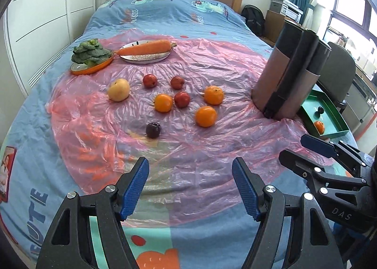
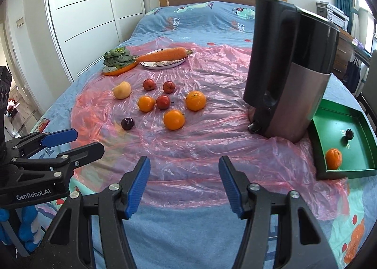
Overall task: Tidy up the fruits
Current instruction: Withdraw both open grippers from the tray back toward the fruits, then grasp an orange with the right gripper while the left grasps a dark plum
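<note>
Loose fruit lies on a pink plastic sheet (image 1: 212,141) on the bed: three oranges (image 1: 205,116), three small red apples (image 1: 182,99), a yellow peach (image 1: 119,89) and a dark plum (image 1: 153,130). The nearest orange (image 2: 174,119) and the plum (image 2: 127,123) also show in the right wrist view. A green tray (image 2: 334,125) at the right holds one orange (image 2: 333,158) and one plum (image 2: 349,134). My left gripper (image 1: 190,189) is open and empty above the sheet's near edge. My right gripper (image 2: 184,186) is open and empty, beside the left.
A tall black and steel juicer (image 2: 289,73) stands between the fruit and the tray. At the back, a carrot (image 1: 146,48) lies on a white plate and greens (image 1: 90,53) sit on an orange dish. White wardrobe stands left, wooden headboard behind.
</note>
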The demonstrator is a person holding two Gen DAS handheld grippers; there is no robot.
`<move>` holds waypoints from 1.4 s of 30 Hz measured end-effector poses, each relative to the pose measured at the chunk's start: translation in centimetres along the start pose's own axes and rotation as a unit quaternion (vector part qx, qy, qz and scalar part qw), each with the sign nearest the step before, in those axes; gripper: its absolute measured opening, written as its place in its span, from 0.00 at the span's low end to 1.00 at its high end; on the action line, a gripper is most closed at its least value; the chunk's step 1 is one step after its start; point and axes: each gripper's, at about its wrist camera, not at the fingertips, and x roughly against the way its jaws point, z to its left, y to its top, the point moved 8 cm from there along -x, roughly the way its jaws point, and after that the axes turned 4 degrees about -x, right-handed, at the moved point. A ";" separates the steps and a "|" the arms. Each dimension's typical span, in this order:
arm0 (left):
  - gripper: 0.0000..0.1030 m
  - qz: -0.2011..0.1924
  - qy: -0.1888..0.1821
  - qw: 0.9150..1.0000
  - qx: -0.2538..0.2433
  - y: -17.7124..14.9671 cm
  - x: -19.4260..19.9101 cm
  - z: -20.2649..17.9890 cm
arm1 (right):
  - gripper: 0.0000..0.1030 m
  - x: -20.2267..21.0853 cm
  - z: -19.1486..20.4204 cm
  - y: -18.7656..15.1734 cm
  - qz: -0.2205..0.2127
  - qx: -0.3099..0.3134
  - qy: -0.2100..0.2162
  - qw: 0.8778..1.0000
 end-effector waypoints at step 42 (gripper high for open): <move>0.64 0.054 0.010 0.997 0.061 1.3 -11.9 7.2 | 0.87 -16.4 2.5 5.0 0.050 0.026 0.020 0.998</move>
